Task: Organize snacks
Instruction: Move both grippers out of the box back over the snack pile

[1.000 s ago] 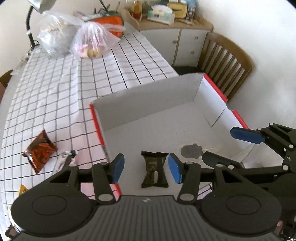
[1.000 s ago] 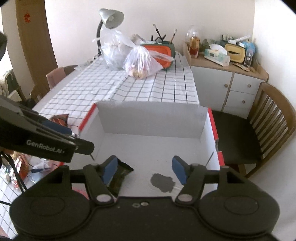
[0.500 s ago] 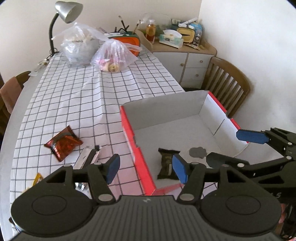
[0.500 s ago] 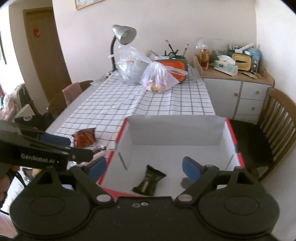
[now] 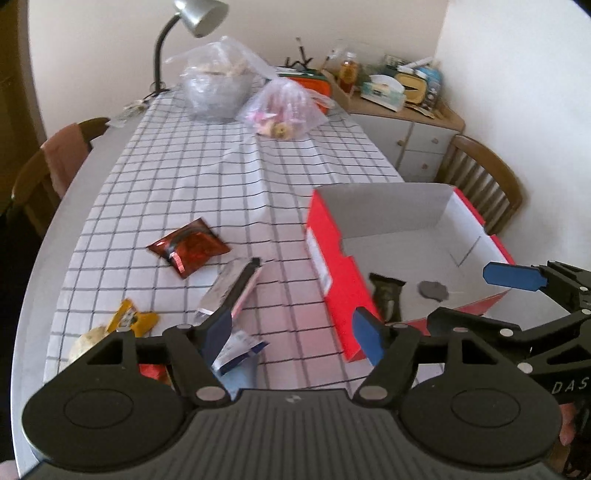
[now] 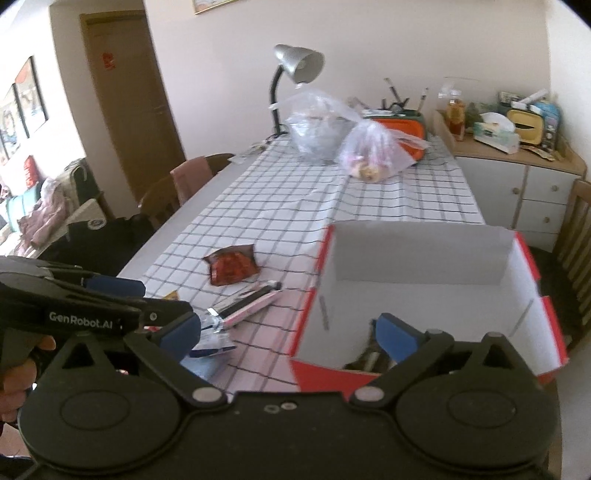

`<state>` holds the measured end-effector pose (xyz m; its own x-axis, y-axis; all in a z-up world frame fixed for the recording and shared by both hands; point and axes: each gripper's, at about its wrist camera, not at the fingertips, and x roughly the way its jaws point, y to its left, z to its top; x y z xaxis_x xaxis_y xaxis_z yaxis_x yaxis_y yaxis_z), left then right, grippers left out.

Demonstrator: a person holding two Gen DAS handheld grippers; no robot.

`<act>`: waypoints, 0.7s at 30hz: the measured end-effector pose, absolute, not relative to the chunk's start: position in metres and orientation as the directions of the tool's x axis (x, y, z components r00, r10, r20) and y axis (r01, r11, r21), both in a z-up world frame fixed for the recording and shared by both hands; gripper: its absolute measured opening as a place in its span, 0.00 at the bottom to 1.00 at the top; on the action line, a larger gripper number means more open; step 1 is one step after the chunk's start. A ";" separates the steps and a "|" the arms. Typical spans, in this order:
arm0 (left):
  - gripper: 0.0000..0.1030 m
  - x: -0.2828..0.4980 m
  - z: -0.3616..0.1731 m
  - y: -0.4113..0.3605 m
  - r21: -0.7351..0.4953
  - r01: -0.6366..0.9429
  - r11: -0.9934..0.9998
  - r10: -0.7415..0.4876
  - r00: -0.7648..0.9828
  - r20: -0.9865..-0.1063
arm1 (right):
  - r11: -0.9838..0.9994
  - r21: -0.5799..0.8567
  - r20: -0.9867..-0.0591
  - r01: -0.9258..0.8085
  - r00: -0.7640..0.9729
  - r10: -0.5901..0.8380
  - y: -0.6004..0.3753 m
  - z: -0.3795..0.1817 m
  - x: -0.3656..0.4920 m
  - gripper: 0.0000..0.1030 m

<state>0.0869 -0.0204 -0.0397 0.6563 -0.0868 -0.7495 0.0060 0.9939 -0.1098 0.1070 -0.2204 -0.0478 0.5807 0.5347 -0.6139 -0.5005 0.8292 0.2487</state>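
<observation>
A checked tabletop [image 5: 184, 184] carries a lamp [image 5: 195, 14] and two bags [image 5: 280, 110] far off. Near right, a red box [image 5: 332, 258] holds one dark snack [image 5: 386, 291]. Left of it lie loose snacks – a red packet [image 5: 188, 249] and a pink stick [image 5: 232, 288]. Left claw [image 5: 291, 332] and right claw [image 6: 288, 332] both gape, released, holding nothing.

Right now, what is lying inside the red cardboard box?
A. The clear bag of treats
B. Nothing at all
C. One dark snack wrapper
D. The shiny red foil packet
C. A single dark snack wrapper lies on the floor of the red cardboard box, beside a grey stain; the red foil packet lies outside it on the checked tablecloth.
</observation>
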 end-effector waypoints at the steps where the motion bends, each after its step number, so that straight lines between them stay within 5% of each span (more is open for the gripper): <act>1: 0.71 0.083 -0.041 -0.016 -0.109 -0.005 0.994 -0.079 0.656 -0.751 | 0.826 0.250 -0.616 -0.506 0.575 0.539 -0.215 -0.049 0.105 1.00; 21: 0.72 0.026 -0.092 0.107 -0.076 -0.312 0.947 0.108 0.532 -0.840 | 0.784 0.270 -0.708 -0.559 0.437 0.555 -0.131 -0.096 0.098 1.00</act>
